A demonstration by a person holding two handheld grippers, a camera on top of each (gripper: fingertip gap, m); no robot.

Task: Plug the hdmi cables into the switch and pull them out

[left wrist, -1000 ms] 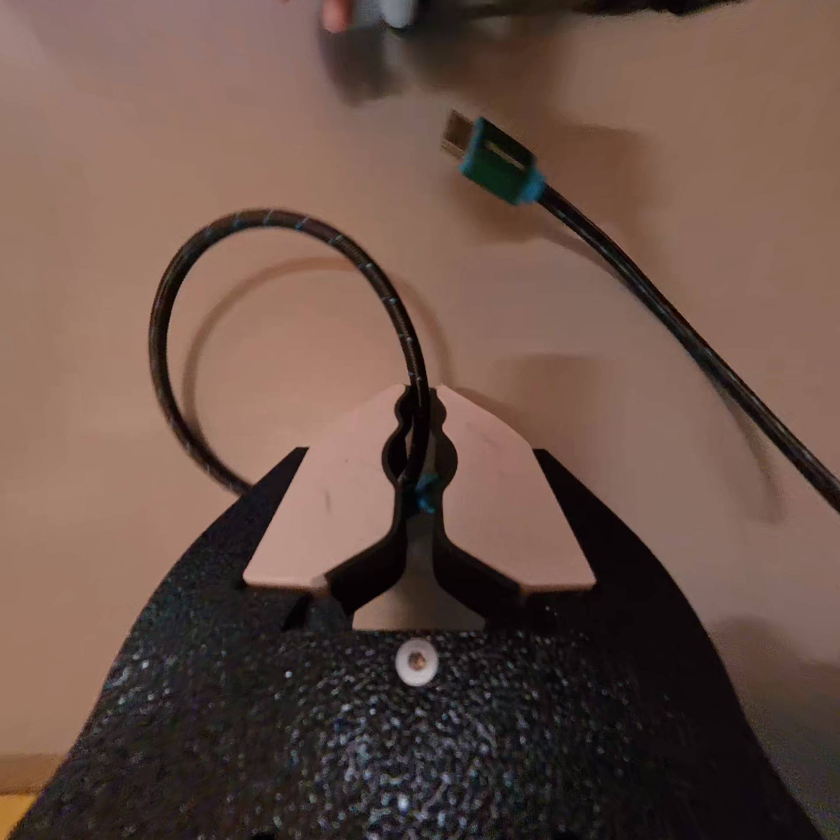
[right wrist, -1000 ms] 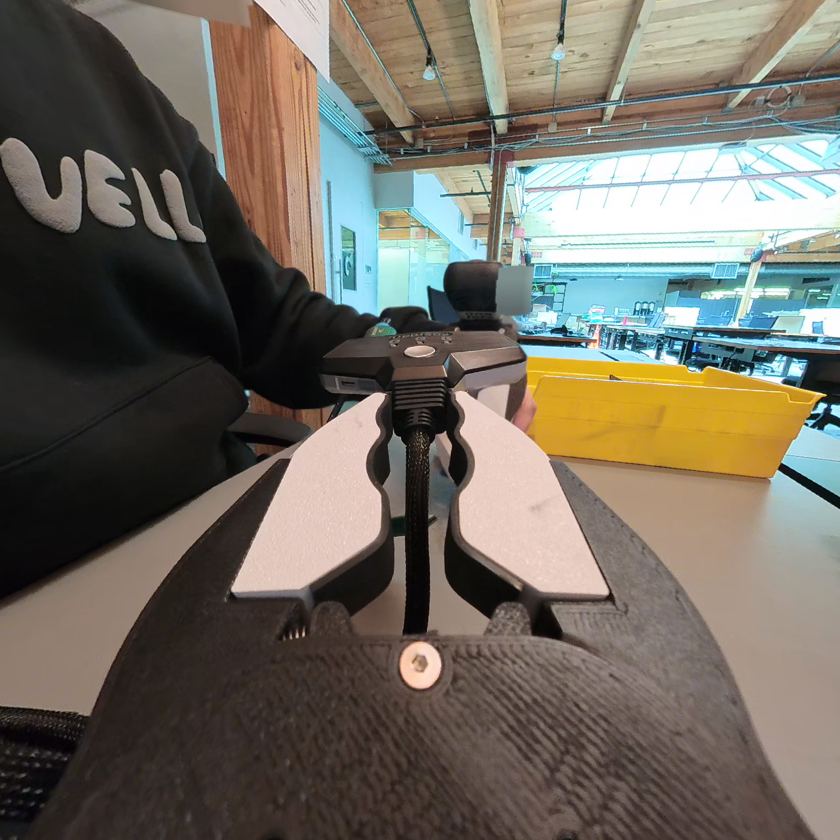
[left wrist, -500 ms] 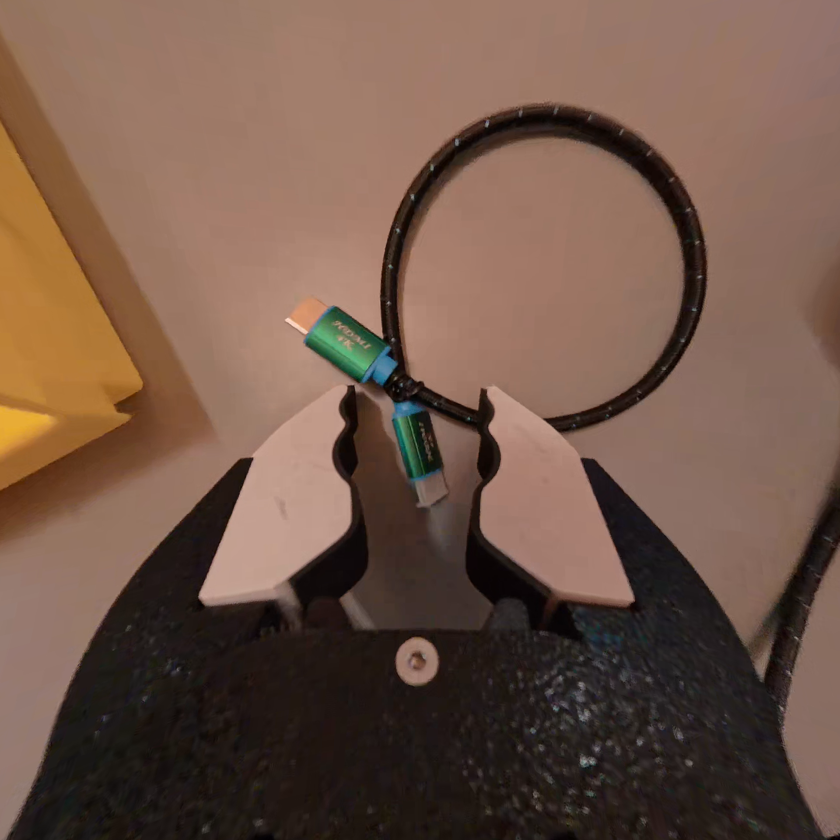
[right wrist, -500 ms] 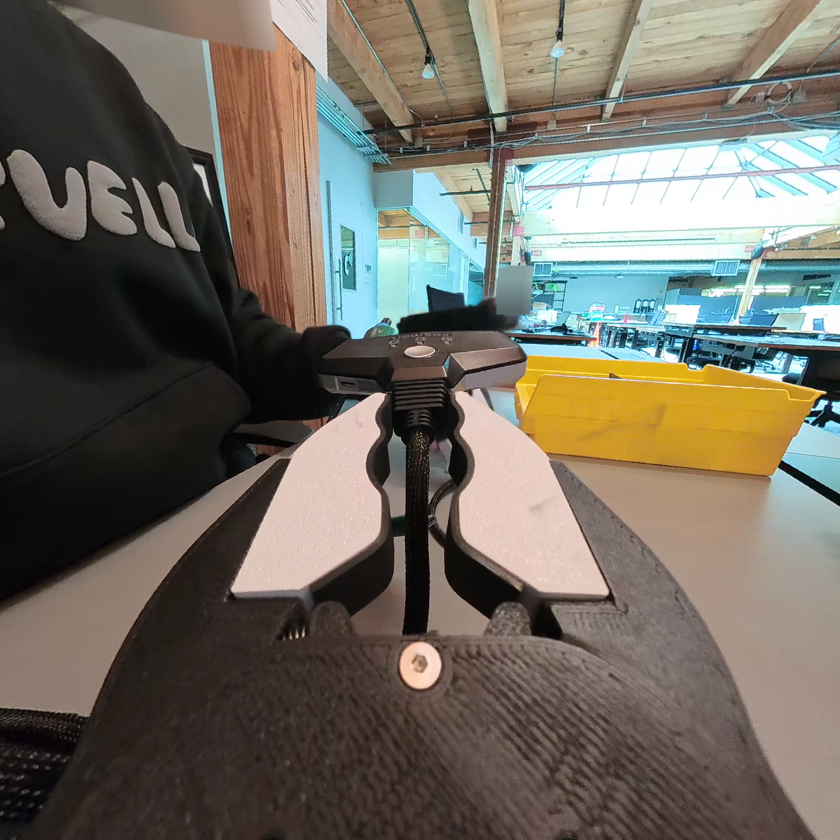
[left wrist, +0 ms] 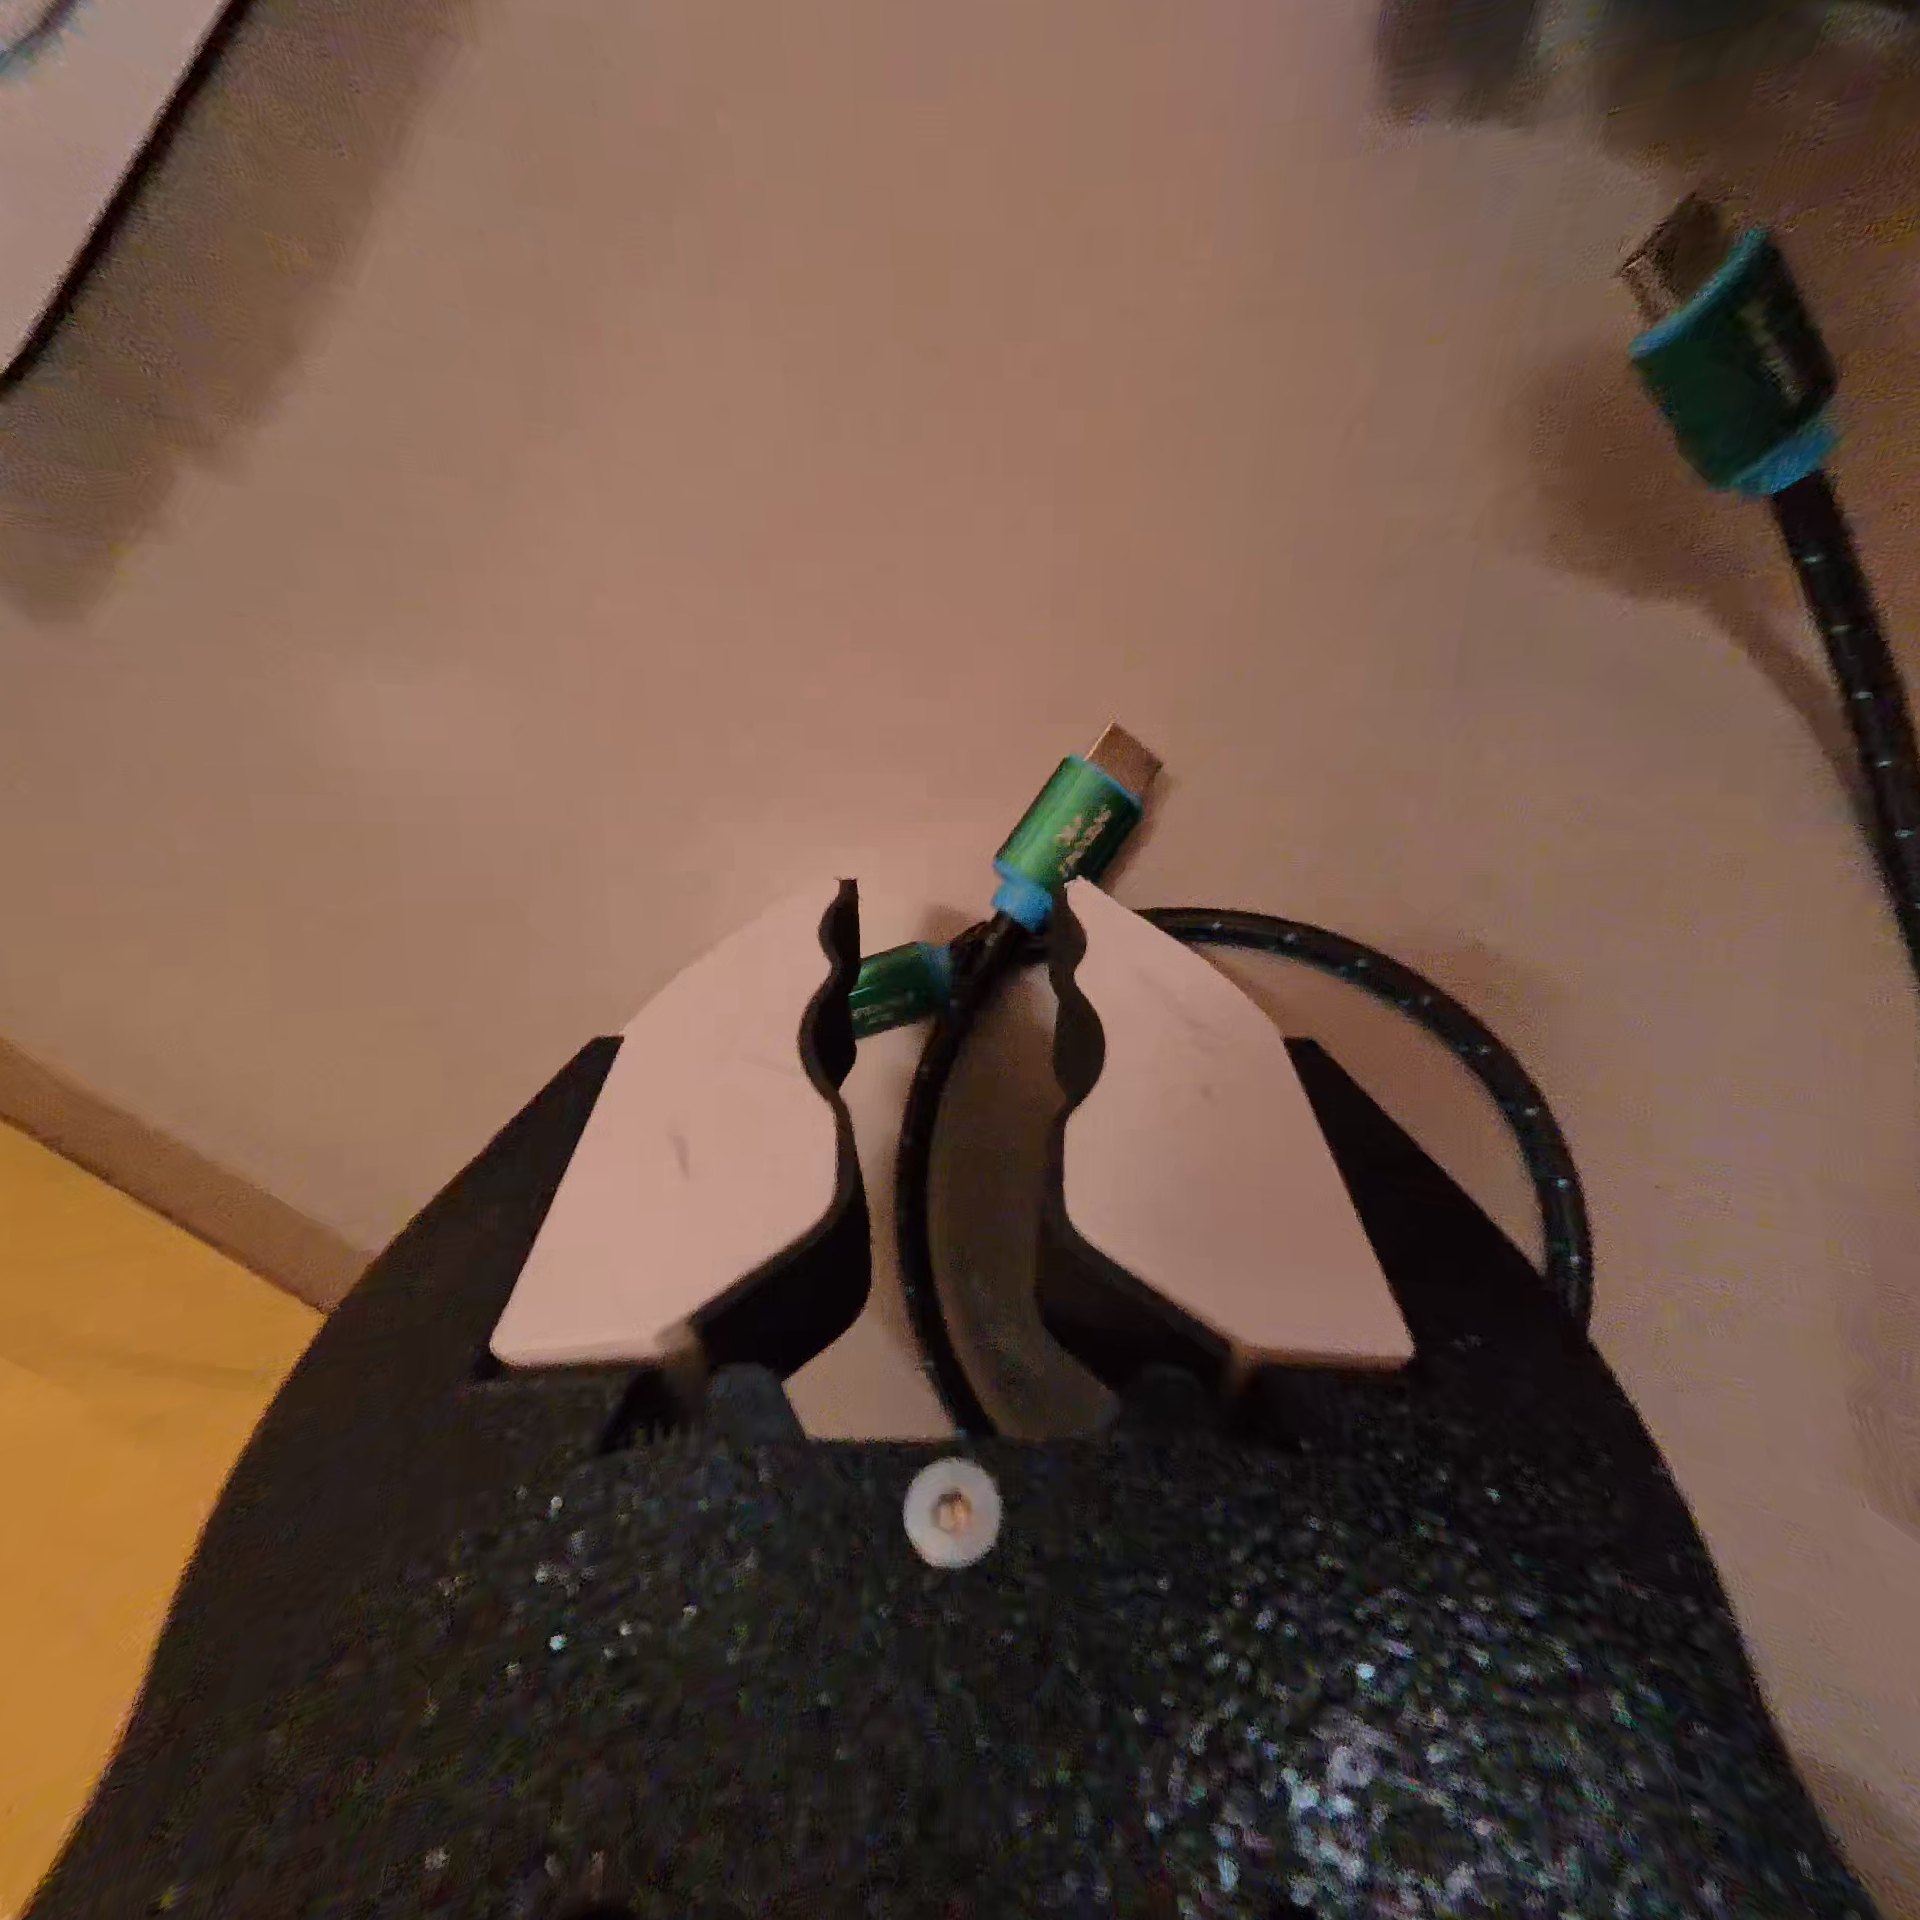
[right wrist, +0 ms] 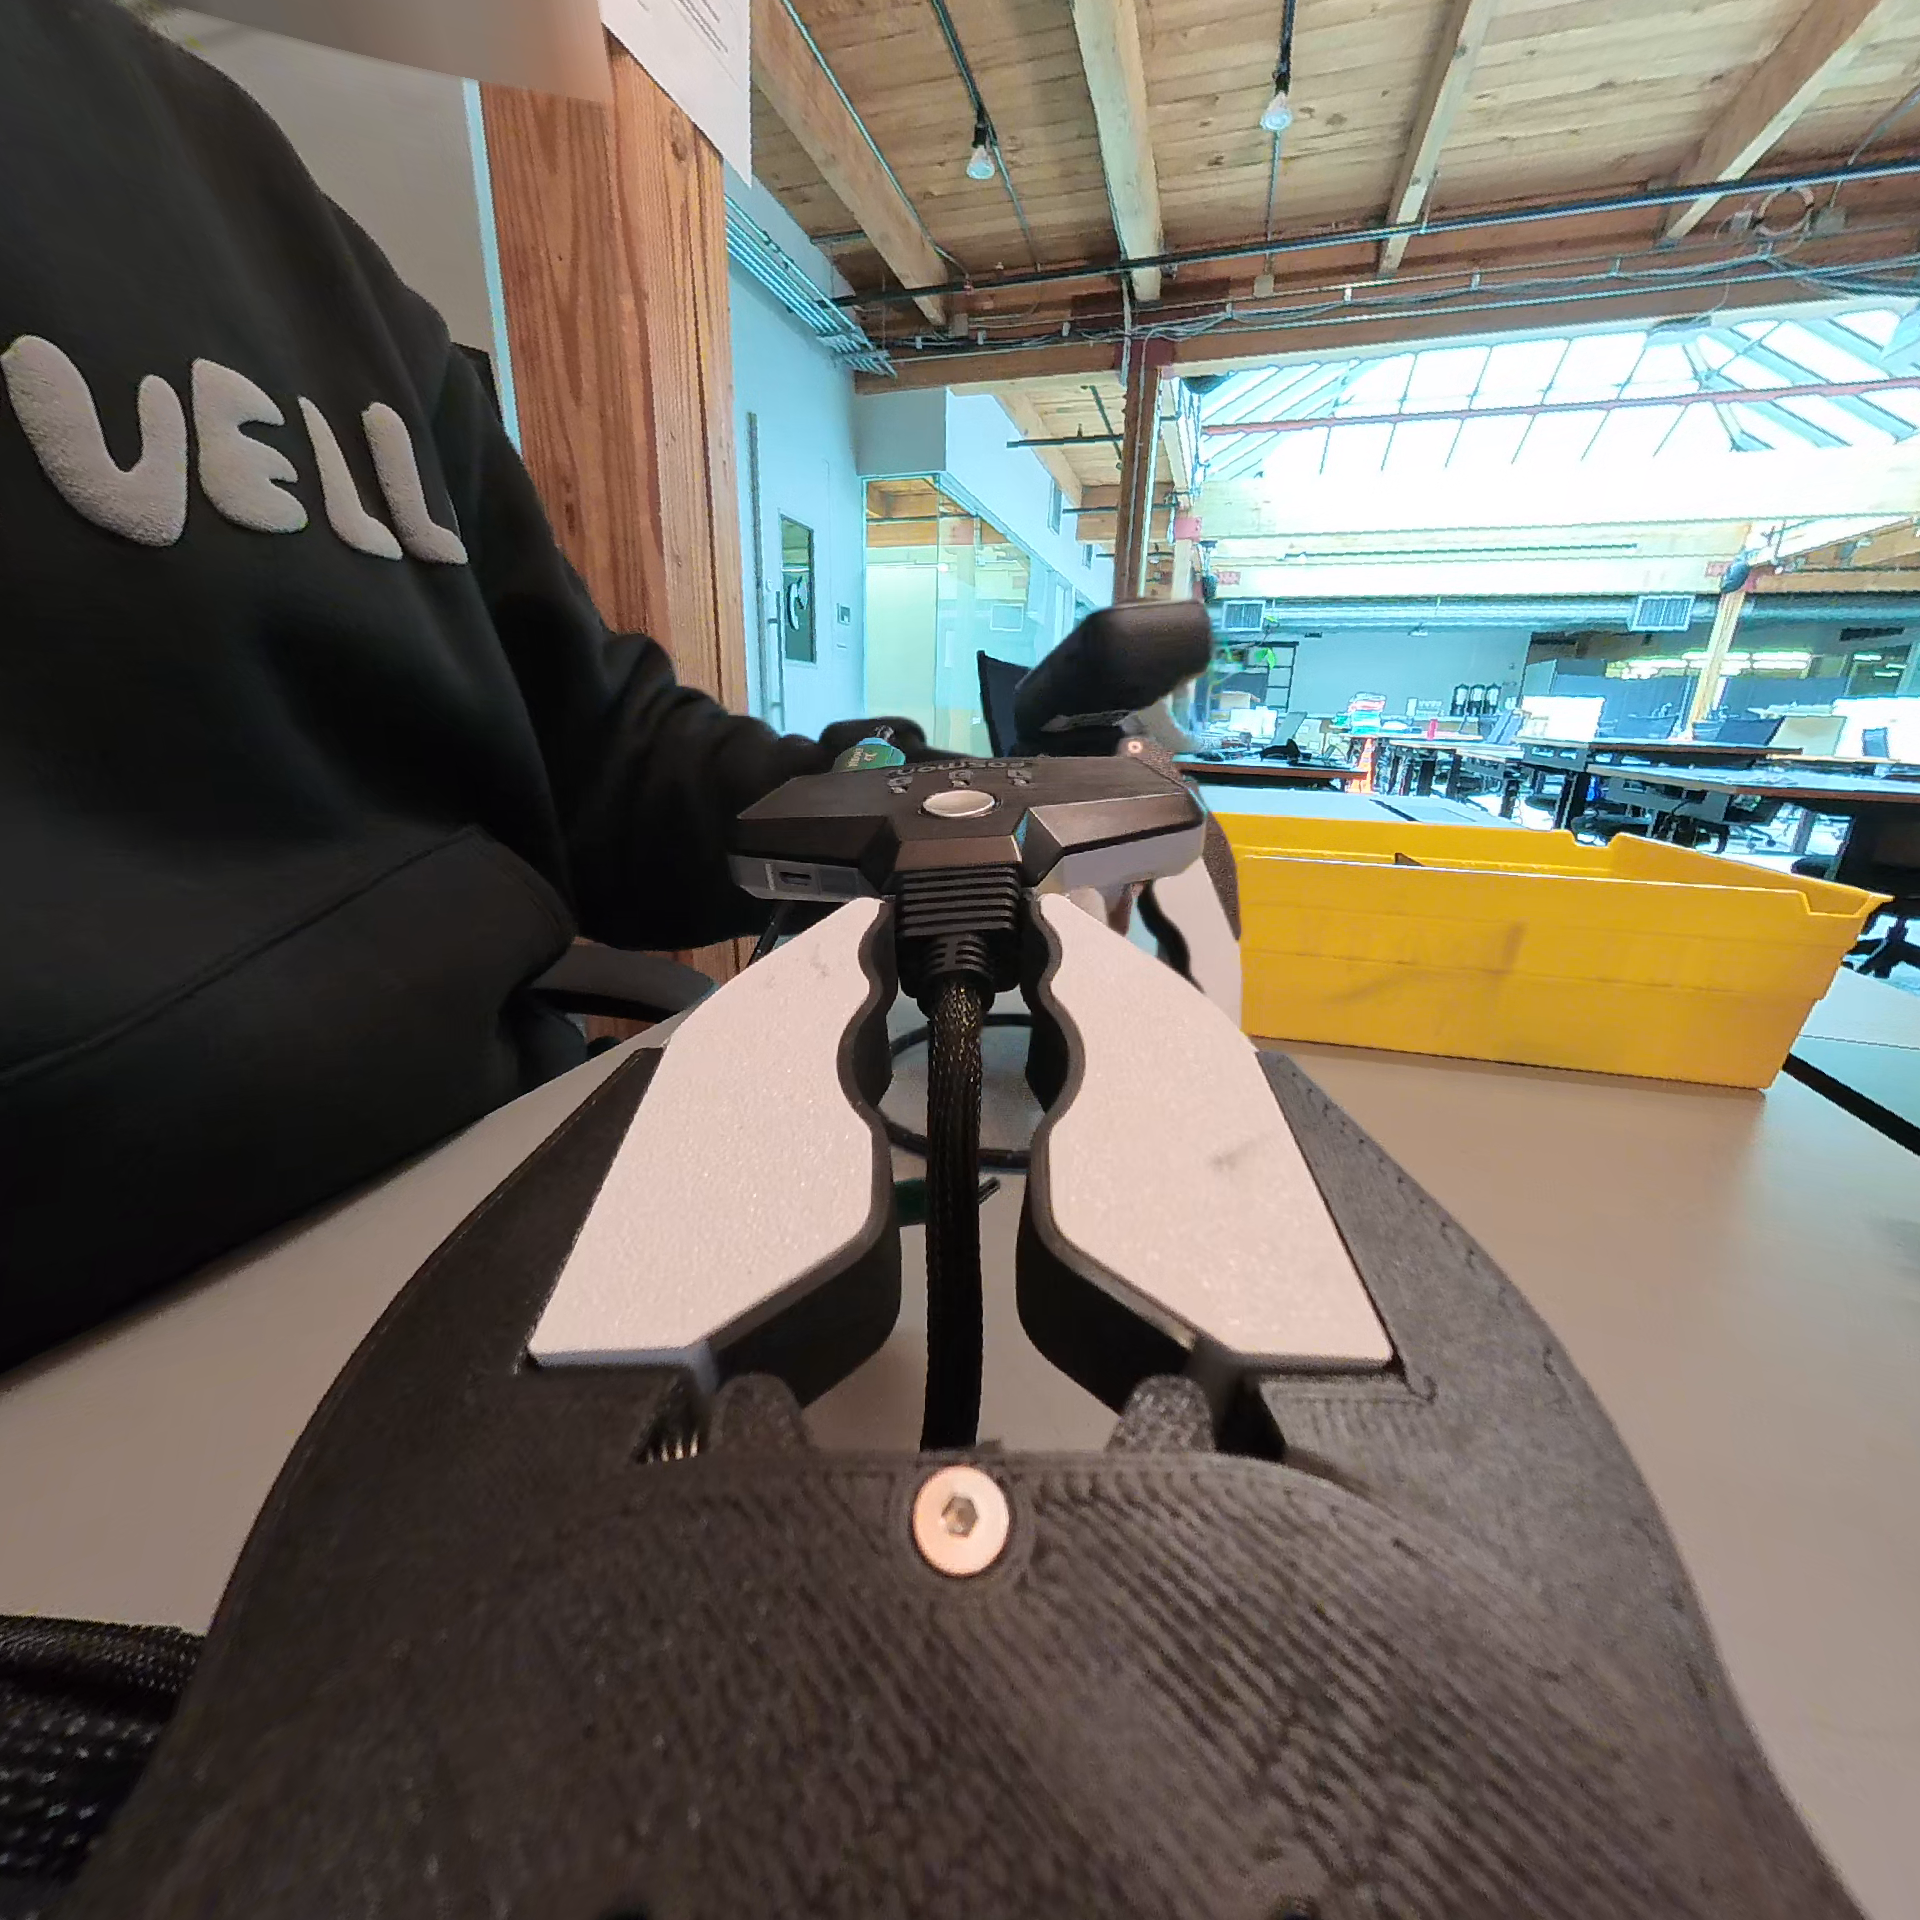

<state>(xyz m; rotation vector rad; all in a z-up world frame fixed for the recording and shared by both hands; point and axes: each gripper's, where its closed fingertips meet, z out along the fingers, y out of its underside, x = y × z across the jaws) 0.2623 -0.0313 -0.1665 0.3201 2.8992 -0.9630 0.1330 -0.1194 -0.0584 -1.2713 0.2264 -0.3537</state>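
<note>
Left gripper [left wrist: 951,914] fingers parted, over a short looped hdmi cable [left wrist: 1075,821] on the table [left wrist: 727,520]; second plug [left wrist: 1730,364] far right. Right gripper [right wrist: 956,914] clamps the switch [right wrist: 961,821] by its ribbed collar; yellow bin [right wrist: 1507,956] right.

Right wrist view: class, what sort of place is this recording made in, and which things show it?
Probably a large open-plan workshop or office: exposed wooden ceiling beams, rows of desks stretching far back, and a yellow parts bin on the grey table.
</note>
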